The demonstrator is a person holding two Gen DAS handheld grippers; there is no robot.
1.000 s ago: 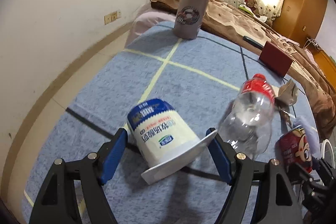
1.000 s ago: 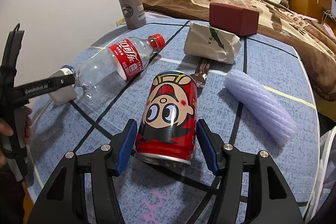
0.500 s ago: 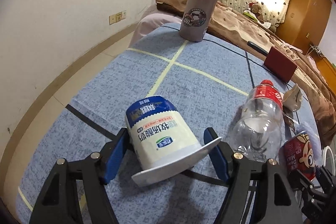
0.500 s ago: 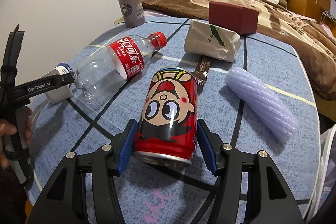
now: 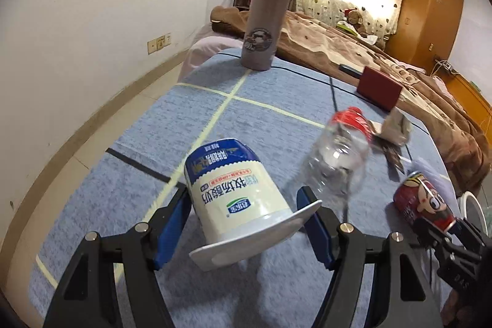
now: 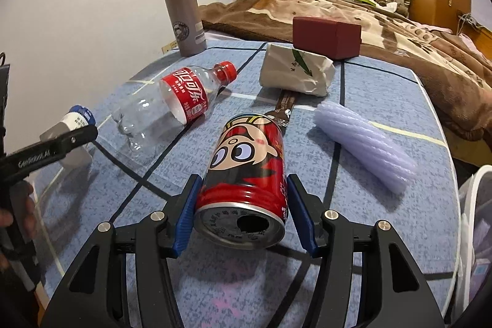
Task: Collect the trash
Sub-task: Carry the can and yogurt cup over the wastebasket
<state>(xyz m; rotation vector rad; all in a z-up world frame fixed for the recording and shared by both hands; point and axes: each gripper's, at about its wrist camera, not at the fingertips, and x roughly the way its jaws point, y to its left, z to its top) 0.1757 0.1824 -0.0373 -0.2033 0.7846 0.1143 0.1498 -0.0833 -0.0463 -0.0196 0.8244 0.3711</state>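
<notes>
My left gripper [image 5: 243, 217] was clamped on a white yogurt cup [image 5: 233, 189], blue pads pressed to both sides, its wide rim toward the camera and its blue-banded base pointing away. The cup was tilted; I could not tell whether it touched the blue surface [image 5: 270, 88].

My right gripper [image 6: 241, 214] was clamped on a red cartoon can [image 6: 246, 174], held lengthwise with its opened top facing the camera. I could not tell whether the can was clear of the surface.

In the right wrist view, an empty clear bottle [image 6: 175, 103] with a red label and red cap lay on its side to the far left of the can. Beyond the can a brown wrapper [image 6: 284, 103] lay flat, its far end under a crumpled white paper bag [image 6: 295, 73]. A ribbed pale-purple foam roll [image 6: 363, 143] lay to the right. A dark red box [image 6: 326, 36] sat just behind the bag, and a grey tumbler [image 6: 184, 14] stood upright at the far left. A white bin rim [image 6: 461, 205] showed at the right edge.
</notes>
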